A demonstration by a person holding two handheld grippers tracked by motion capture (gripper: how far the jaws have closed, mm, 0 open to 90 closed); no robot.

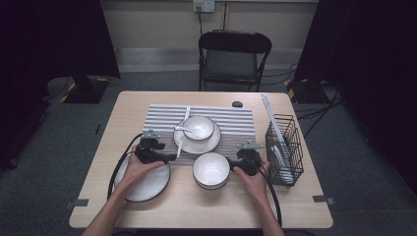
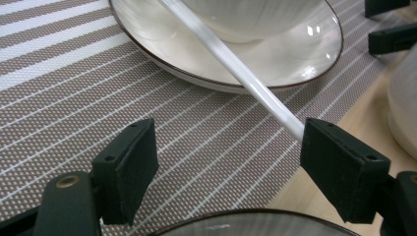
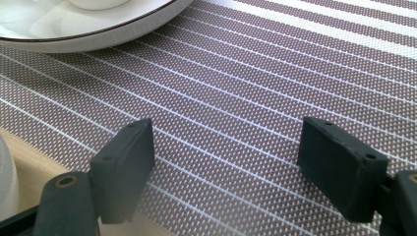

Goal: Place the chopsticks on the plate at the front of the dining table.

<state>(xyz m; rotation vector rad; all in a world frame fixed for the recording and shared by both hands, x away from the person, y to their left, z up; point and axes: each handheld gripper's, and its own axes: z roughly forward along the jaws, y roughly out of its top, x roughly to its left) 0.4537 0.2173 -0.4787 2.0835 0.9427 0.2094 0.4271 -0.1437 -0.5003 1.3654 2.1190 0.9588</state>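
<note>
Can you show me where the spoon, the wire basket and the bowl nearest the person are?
spoon [image 1: 187,130]: high view, on its scoop inside the far bowl.
wire basket [image 1: 290,129]: high view, on its top rim.
near bowl [image 1: 210,169]: high view, on its inside.

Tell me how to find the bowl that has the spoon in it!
Look at the wooden table and find the striped placemat in its middle. A white plate sits on the mat, and the bowl with the spoon stands on that plate. The other bowl, nearer the person, is empty and sits at the mat's edge with no plate under it.
</note>
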